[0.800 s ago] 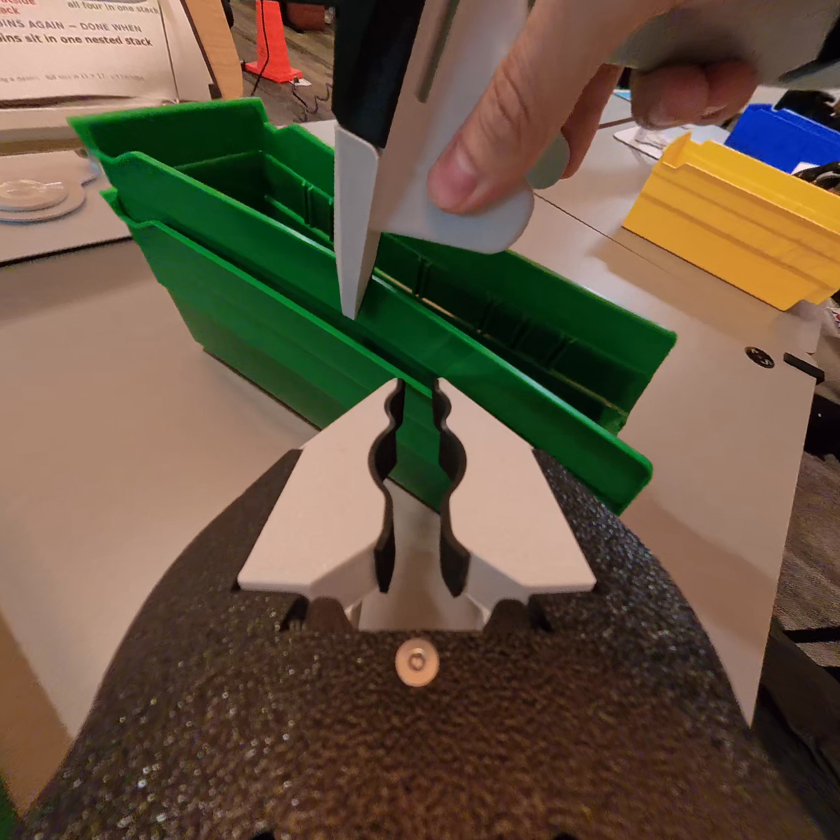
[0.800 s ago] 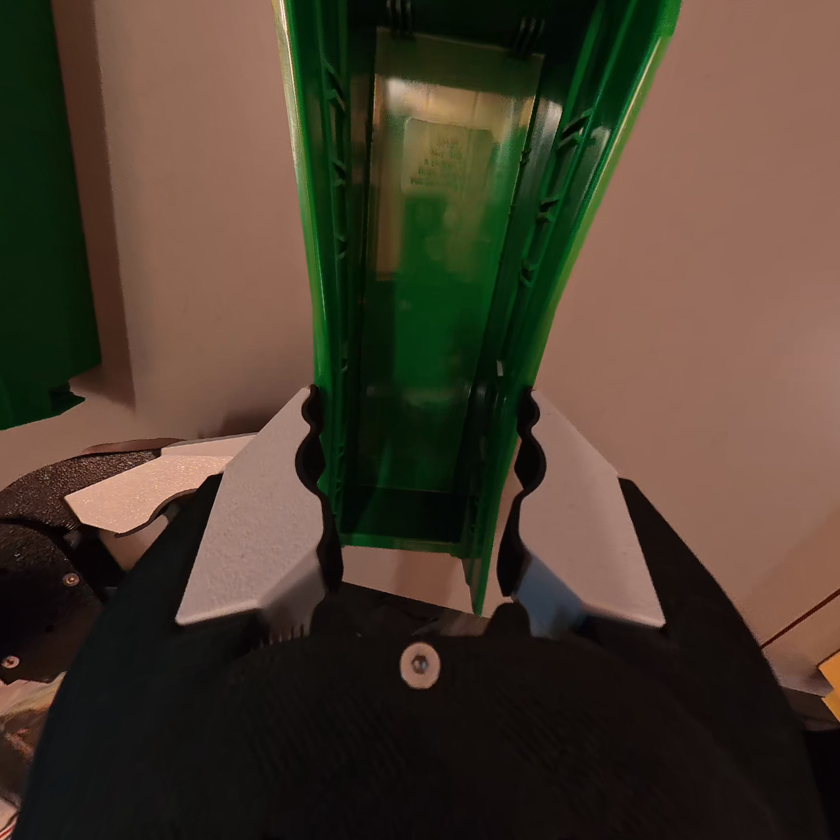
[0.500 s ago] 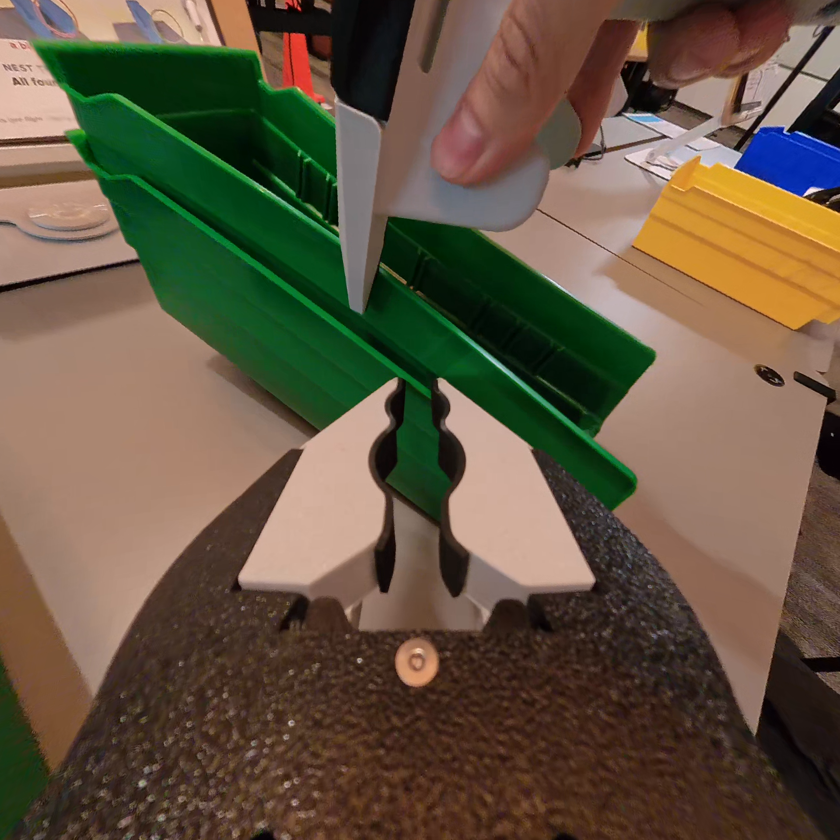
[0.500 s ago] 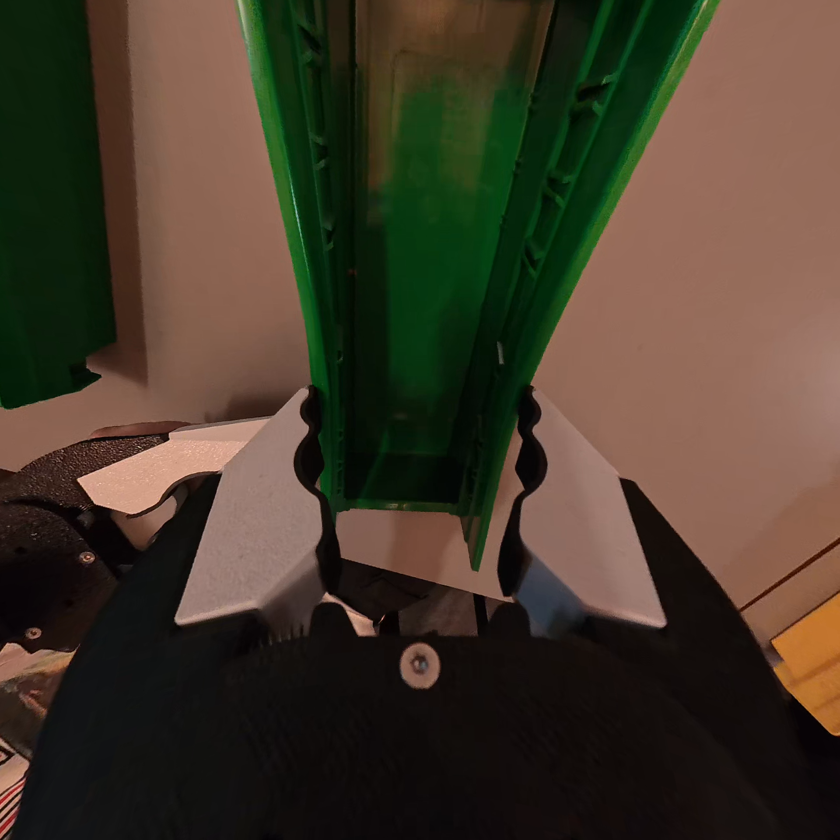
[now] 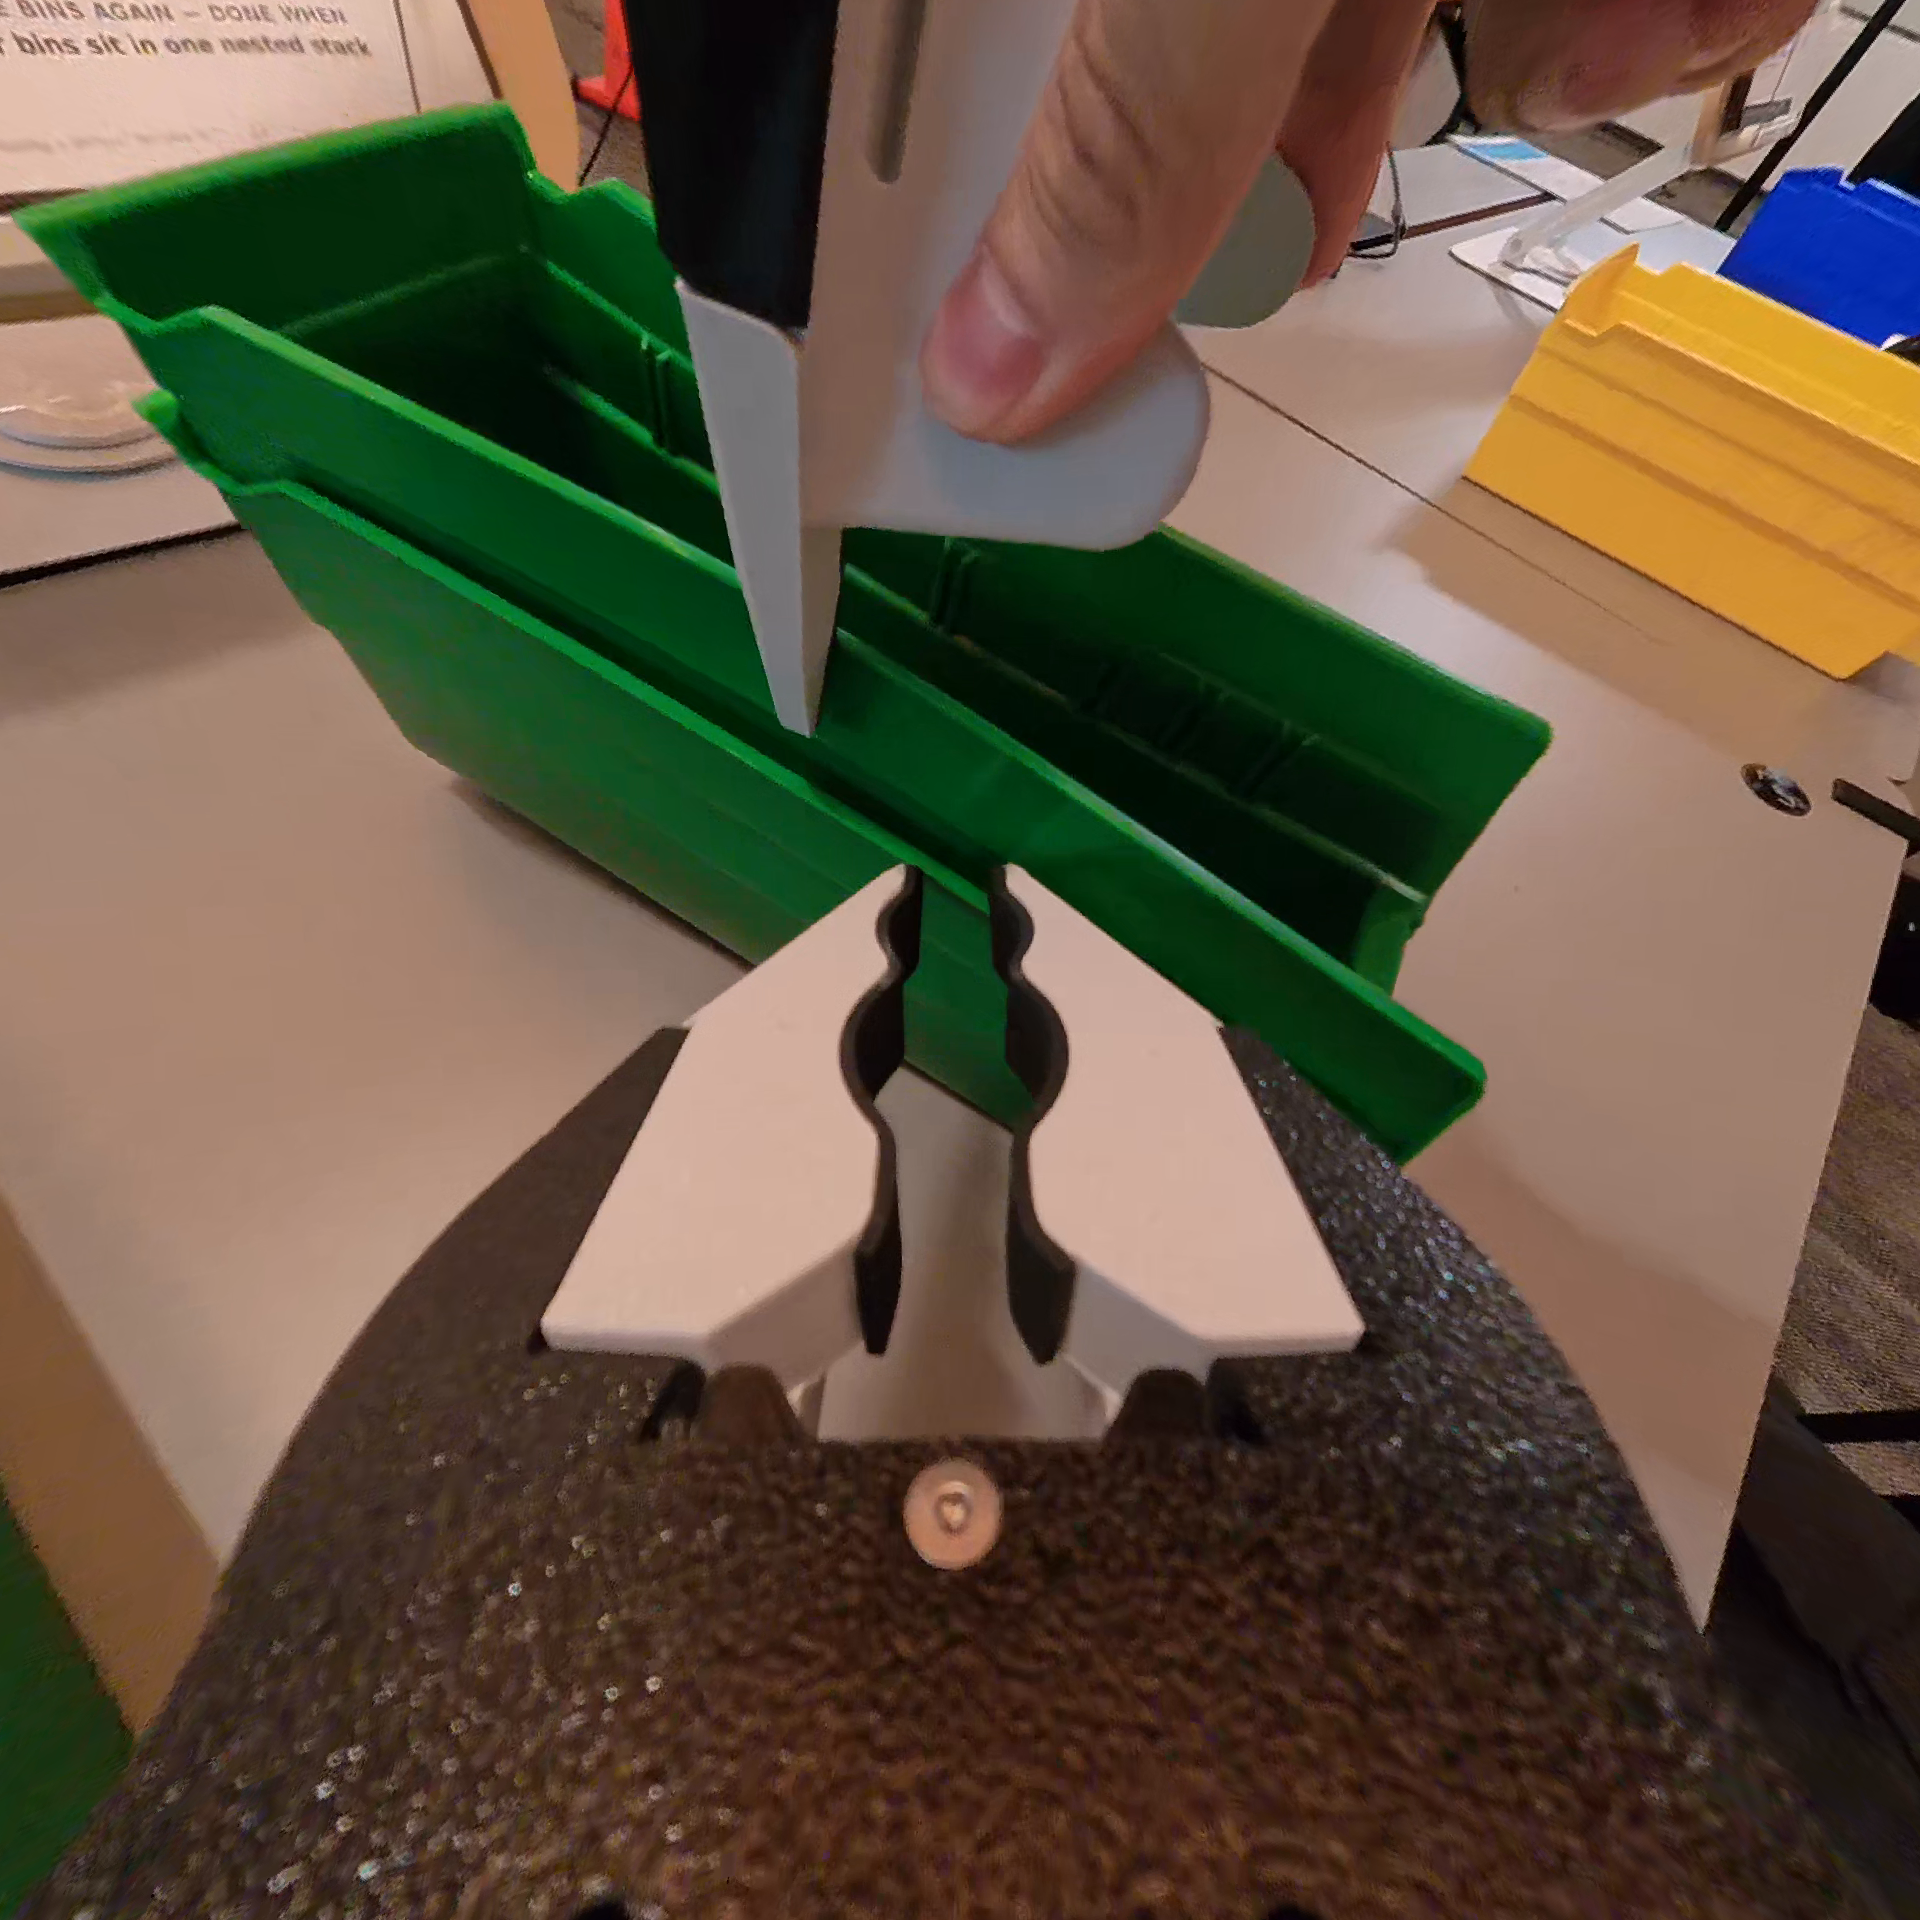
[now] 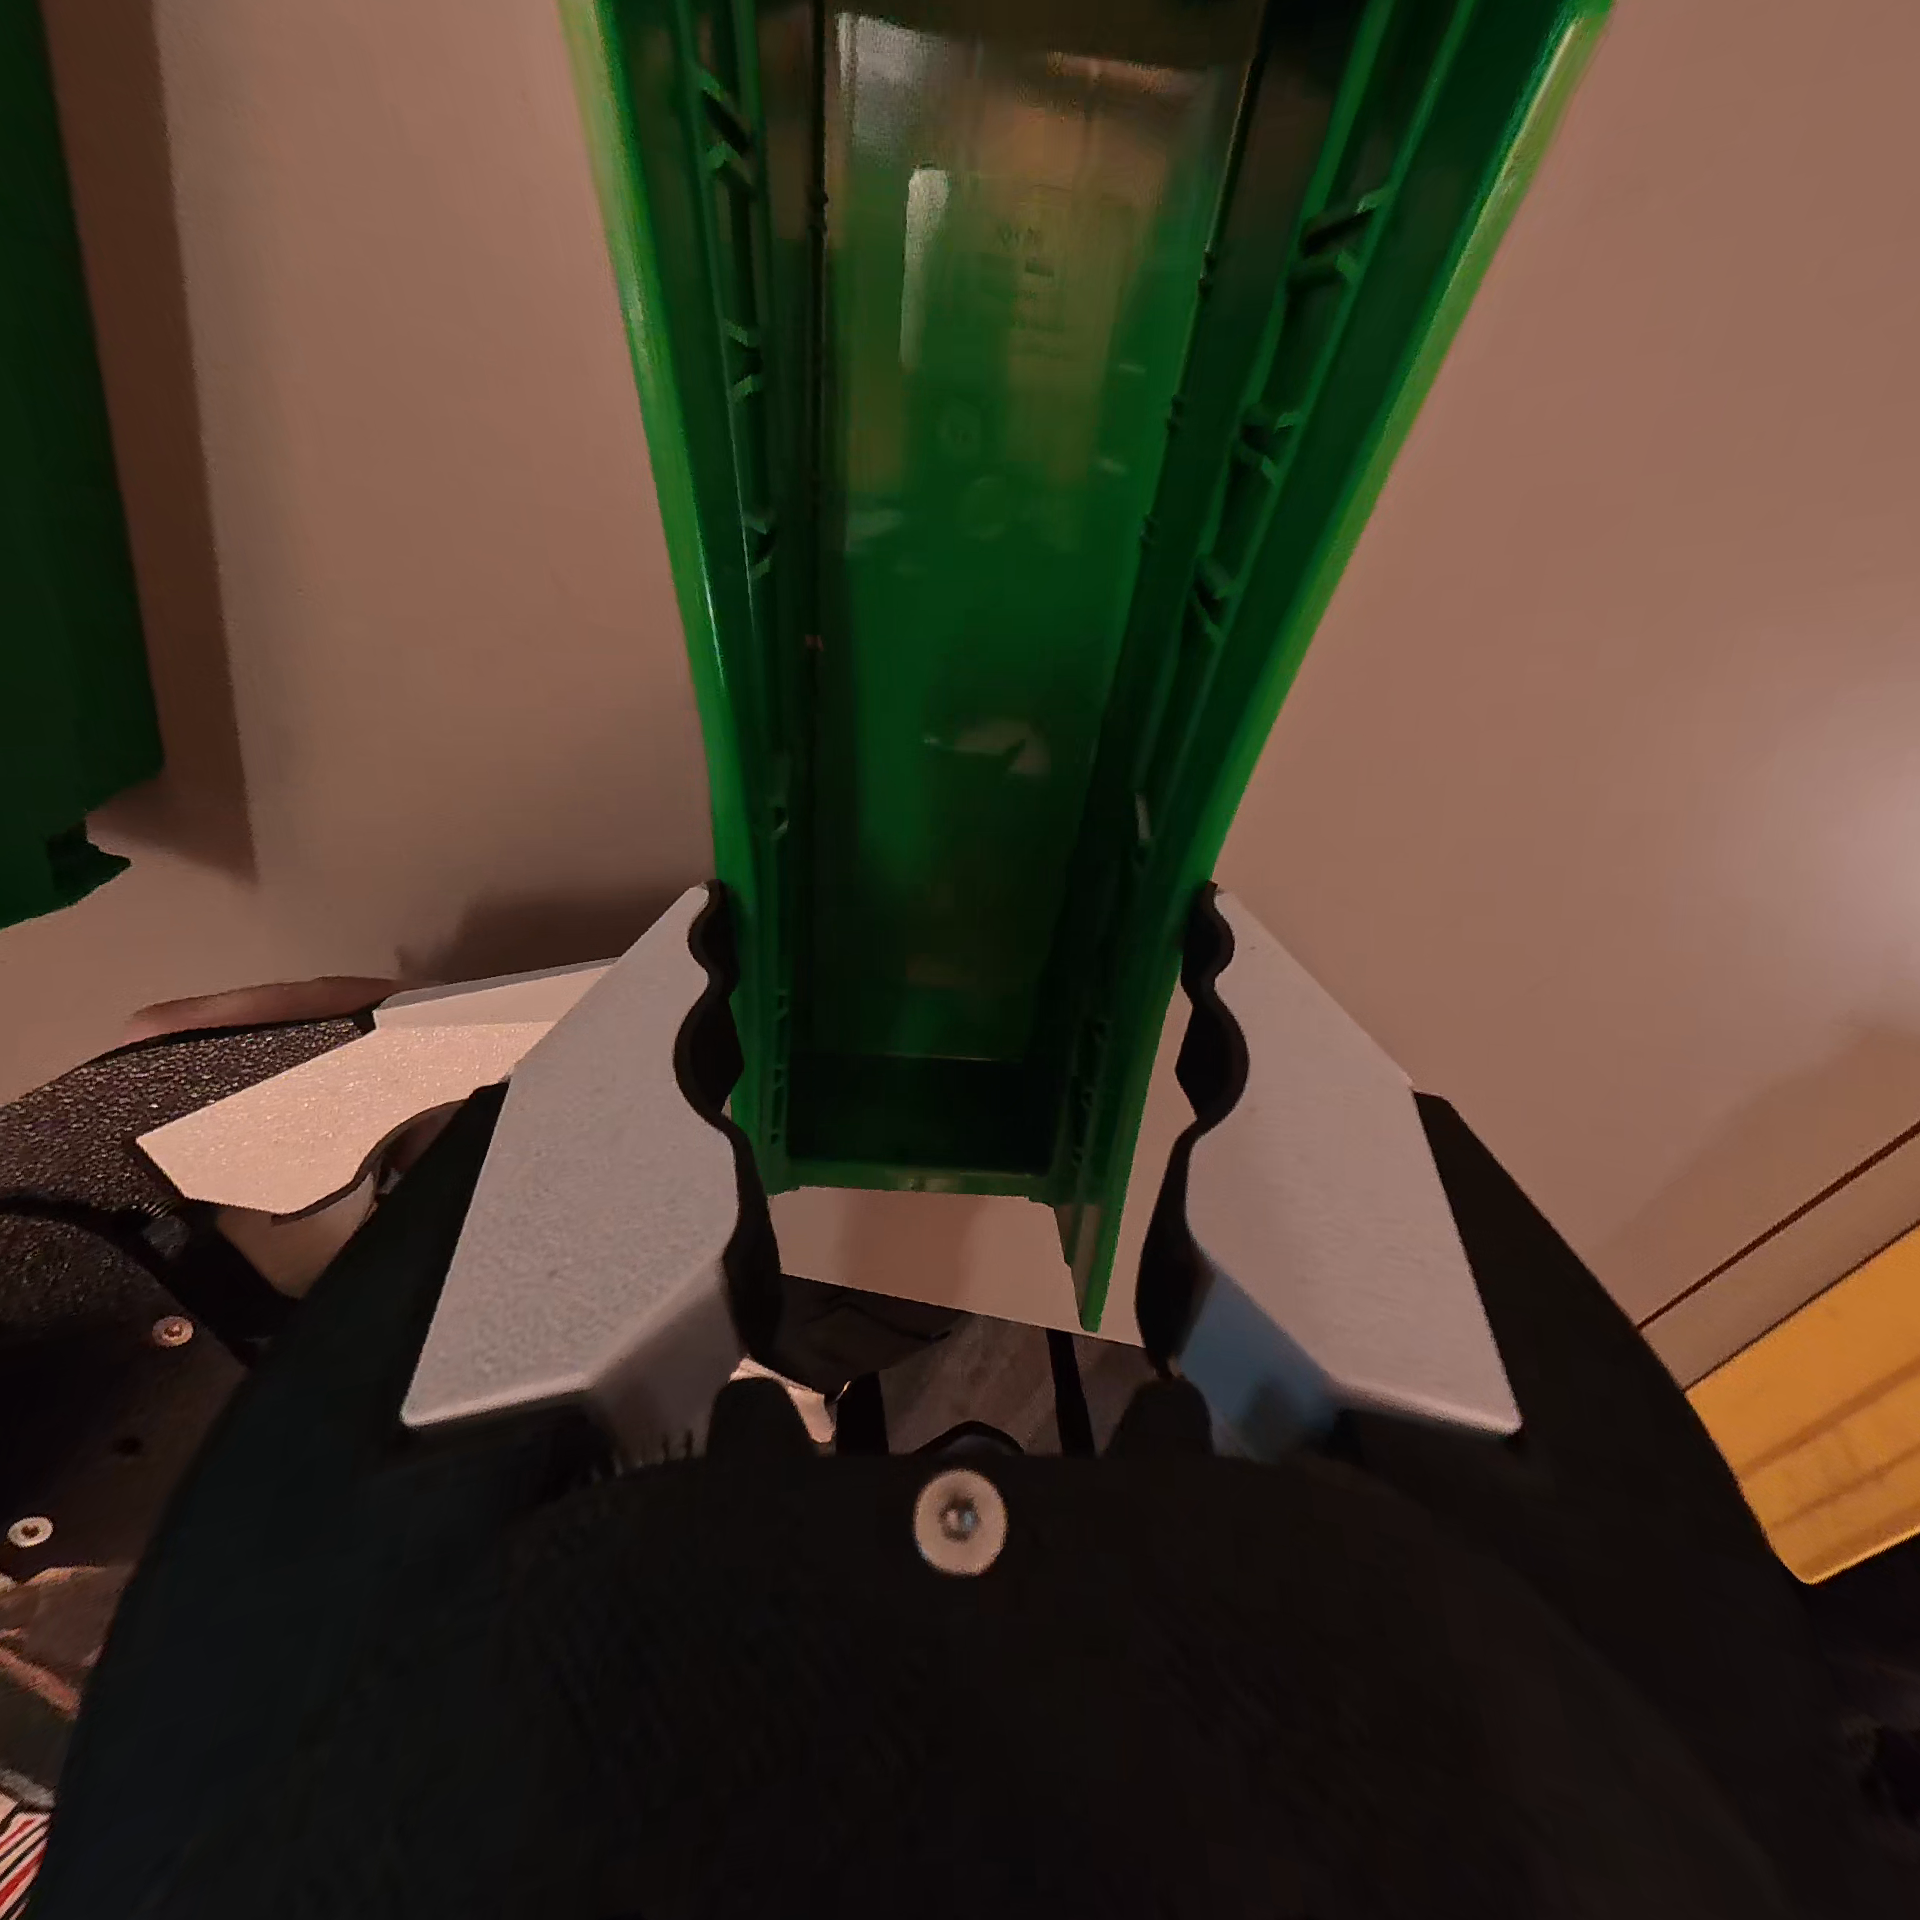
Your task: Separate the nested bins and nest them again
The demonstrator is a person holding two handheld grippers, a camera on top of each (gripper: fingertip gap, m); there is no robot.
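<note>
A stack of nested green bins (image 5: 582, 748) stands on the tan table (image 5: 260, 935). My left gripper (image 5: 954, 914) is shut on the near rim of the outer bin. My right gripper (image 6: 958, 904) comes down from above and is shut across the narrow inner green bin (image 6: 1018, 623), one finger on each long wall. In the left wrist view one of its fingers (image 5: 784, 582) pokes between the inner and outer rims, held by a person's hand (image 5: 1091, 208). The other finger is hidden there.
A yellow bin (image 5: 1683, 468) and a blue bin (image 5: 1839, 249) sit at the far right. Another green bin (image 6: 62, 520) lies left of the stack. The table's edge (image 5: 1766, 1351) runs close on the right. A white sign (image 5: 187, 62) stands behind.
Both grippers keep their holds. The stack and both views have shifted and tilted a little; the far end of the bins rose and then came partly back down.
</note>
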